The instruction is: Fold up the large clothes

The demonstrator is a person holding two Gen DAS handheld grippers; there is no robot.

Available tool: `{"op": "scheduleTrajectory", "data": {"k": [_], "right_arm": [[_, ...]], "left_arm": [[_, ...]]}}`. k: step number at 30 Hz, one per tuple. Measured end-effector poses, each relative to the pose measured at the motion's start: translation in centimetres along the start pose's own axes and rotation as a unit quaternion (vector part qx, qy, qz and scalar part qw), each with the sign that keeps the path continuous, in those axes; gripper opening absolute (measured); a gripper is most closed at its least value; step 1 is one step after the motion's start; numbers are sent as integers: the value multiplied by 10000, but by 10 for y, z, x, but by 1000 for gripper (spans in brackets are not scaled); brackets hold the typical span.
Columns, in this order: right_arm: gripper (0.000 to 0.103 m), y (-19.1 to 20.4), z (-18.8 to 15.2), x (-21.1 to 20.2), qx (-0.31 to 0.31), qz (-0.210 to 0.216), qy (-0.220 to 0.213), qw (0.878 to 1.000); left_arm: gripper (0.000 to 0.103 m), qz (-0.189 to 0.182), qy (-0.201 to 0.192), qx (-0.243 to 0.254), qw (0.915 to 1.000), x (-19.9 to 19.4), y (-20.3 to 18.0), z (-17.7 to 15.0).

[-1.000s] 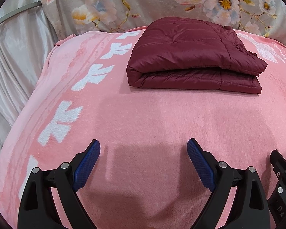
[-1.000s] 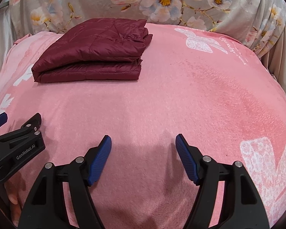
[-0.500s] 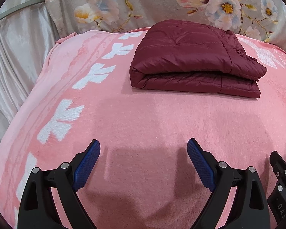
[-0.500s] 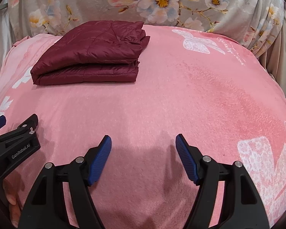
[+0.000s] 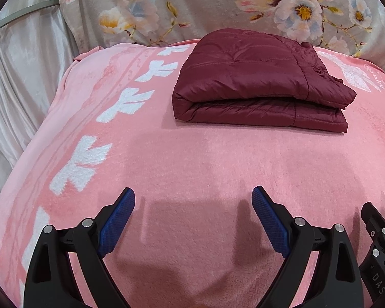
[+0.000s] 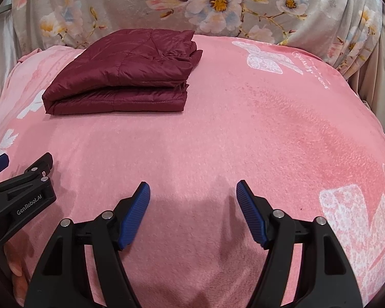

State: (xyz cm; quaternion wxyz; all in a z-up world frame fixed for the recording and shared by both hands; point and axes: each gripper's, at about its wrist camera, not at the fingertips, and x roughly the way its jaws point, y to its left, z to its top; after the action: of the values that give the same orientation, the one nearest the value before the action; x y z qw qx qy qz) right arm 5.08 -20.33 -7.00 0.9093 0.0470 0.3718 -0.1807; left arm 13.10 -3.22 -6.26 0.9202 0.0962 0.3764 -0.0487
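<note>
A dark red quilted jacket (image 5: 254, 82) lies folded into a flat rectangle at the far end of the pink blanket (image 5: 192, 159). In the right wrist view the same jacket (image 6: 125, 74) sits at the upper left. My left gripper (image 5: 193, 200) hovers open over bare blanket, well short of the jacket, nothing between its blue pads. My right gripper (image 6: 193, 192) is open too, also over bare blanket and apart from the jacket. The left gripper's black body (image 6: 20, 200) shows at the left edge of the right wrist view.
A grey floral cloth (image 5: 218, 7) rises behind the blanket. Pale silky fabric (image 5: 20, 59) hangs off the left side. White leaf and butterfly prints (image 6: 264, 59) mark the blanket. The blanket drops away at its left and right edges.
None of the objects moved. The views have shifted very slightly, so the jacket sits a touch lower in both frames; both grippers stay open.
</note>
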Motion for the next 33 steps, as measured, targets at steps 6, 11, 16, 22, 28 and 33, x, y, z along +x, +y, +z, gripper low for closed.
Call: {"op": "scheduleTrajectory", "data": {"k": [6,11,16,22,28,33], "right_arm": [[67,2,0,-1,5,-10,-2,10000],[67,7,0,-11,-145,-48,-258,9996],[67,13,0,-13,-31,189,-220,9996],[67,17,0,-11,2,235,-193,9995],[67,21,0,-10,-53,250,-179,9995],[67,20,0,-10,2,239,-160,9996]], "left_arm": [[91,5,-4,-8,10000,-1,-2,0],[91,-19,-24,-17,10000,-3,-2,1],[91,-50,-61,-26,10000,-4,-3,2],[91,-46,-69,-11,10000,-4,-3,2],[91,-50,-70,10,10000,-5,-4,1],[91,-52,-77,25,10000,-5,-5,1]]}}
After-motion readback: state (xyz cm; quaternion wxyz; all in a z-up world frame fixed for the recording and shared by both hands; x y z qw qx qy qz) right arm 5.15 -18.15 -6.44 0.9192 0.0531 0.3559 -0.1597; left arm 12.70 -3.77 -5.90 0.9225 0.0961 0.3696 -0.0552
